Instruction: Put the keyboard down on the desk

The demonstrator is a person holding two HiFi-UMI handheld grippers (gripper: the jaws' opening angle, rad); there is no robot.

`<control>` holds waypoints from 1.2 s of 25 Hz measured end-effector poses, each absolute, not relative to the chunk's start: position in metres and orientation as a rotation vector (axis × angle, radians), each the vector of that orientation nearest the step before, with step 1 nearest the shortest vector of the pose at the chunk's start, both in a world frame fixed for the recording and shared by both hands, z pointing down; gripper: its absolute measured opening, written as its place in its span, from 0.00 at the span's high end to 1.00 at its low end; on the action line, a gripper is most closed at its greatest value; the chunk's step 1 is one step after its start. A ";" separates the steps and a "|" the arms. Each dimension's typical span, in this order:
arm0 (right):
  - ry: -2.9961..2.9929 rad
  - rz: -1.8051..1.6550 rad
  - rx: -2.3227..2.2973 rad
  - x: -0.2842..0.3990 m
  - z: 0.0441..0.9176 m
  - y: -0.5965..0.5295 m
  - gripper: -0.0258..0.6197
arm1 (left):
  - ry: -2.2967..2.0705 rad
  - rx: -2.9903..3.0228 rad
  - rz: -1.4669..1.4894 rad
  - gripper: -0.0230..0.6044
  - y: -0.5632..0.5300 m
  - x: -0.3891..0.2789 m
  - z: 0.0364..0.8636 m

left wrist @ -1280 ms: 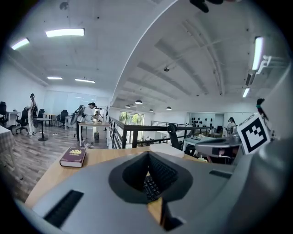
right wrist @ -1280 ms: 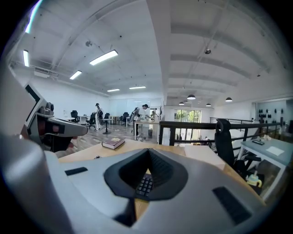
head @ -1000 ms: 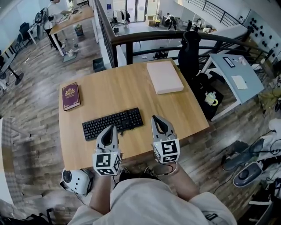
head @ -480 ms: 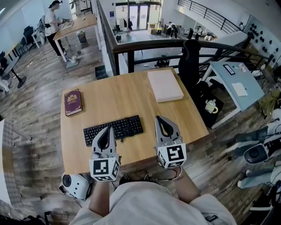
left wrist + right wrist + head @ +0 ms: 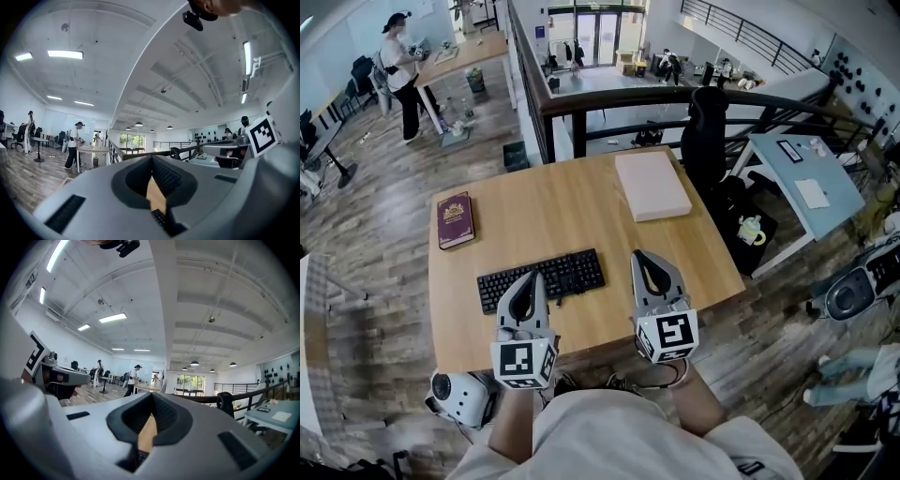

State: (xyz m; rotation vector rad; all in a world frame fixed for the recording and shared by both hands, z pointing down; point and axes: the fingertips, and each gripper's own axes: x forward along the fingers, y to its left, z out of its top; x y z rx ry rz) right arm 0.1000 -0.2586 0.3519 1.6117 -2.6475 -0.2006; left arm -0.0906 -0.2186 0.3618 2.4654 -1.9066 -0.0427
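In the head view, the keyboard (image 5: 542, 278) is lying flat on the counter (image 5: 581, 211), a little askew and close to the front edge. That is where a seated person would be reaching for it. The left gripper (image 5: 531, 276) is pointing forward with its tip over the keyboard's near edge; I cannot tell whether it is touching. The right gripper (image 5: 639, 255) is pointing over bare wood just beside the keyboard's right end. A book (image 5: 456, 219) at the left edge and a pale flat box (image 5: 652, 185) at the far right corner are sitting well apart from the keyboard, leaving the middle free.

In the left gripper view, the jaws are pressing together with nothing between them. Only a sliver of wood and a few keys are showing below.

In the right gripper view, the jaws are likewise meeting, empty, over wood and some keys. Judging by this, the keyboard is already resting on its own.
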 end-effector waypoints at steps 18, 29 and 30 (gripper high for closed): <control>-2.671 -0.191 1.588 0.090 0.352 -0.256 0.95 | -1.896 2.480 -0.038 0.95 -0.215 -0.088 0.359; -2.691 -0.154 1.582 0.095 0.350 -0.253 0.96 | -1.890 2.471 -0.021 0.95 -0.213 -0.084 0.364; -2.688 -0.162 1.586 0.096 0.349 -0.253 0.96 | -1.891 2.474 -0.018 0.95 -0.213 -0.083 0.364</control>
